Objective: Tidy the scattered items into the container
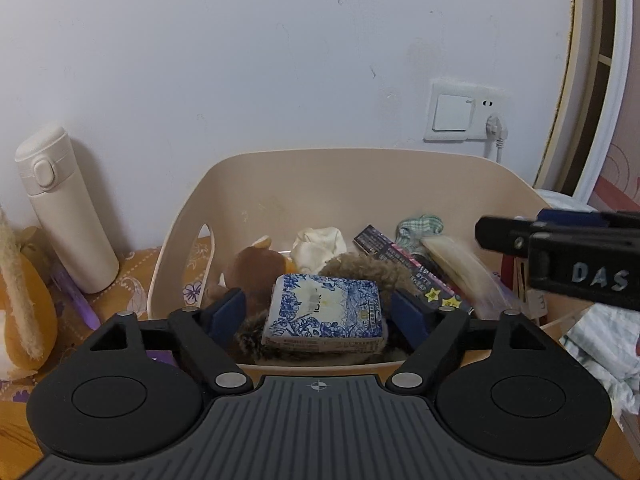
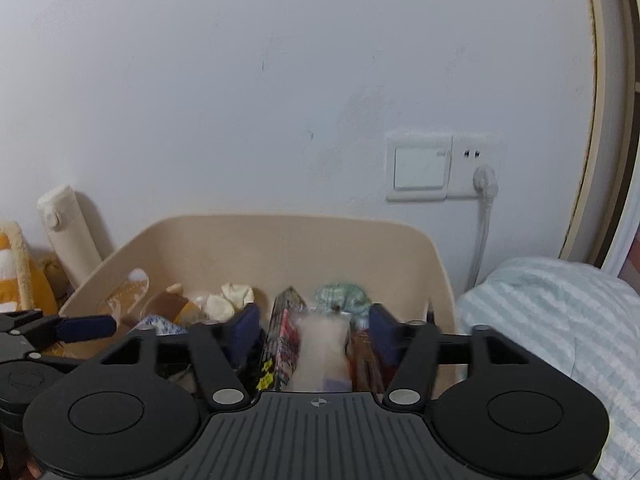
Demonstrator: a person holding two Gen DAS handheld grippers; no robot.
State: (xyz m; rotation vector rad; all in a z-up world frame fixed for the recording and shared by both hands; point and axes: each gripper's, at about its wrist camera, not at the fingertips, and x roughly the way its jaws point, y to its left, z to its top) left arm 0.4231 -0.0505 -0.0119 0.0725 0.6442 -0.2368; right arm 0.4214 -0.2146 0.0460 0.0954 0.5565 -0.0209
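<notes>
A beige bin (image 1: 360, 176) stands against the wall. Inside lie a brown plush (image 1: 256, 268), a cream cloth (image 1: 318, 246), a dark printed box (image 1: 404, 264), a green checked cloth (image 1: 420, 226) and a pale packet (image 1: 460, 268). My left gripper (image 1: 318, 312) is open over the bin's near side. A blue-flowered tissue pack (image 1: 324, 312) lies between its pads on a furry brown item (image 1: 360, 268), with a gap on the left. My right gripper (image 2: 316, 332) is open over the bin (image 2: 280, 248). A blurred pale packet (image 2: 322, 348) sits loose between its pads beside the dark box (image 2: 282, 340).
A cream thermos (image 1: 64, 208) stands left of the bin, with an orange plush (image 1: 24, 300) and a purple pen (image 1: 76, 300) near it. A wall switch with a plugged socket (image 1: 460, 112) is behind. Striped bedding (image 2: 560, 312) lies to the right.
</notes>
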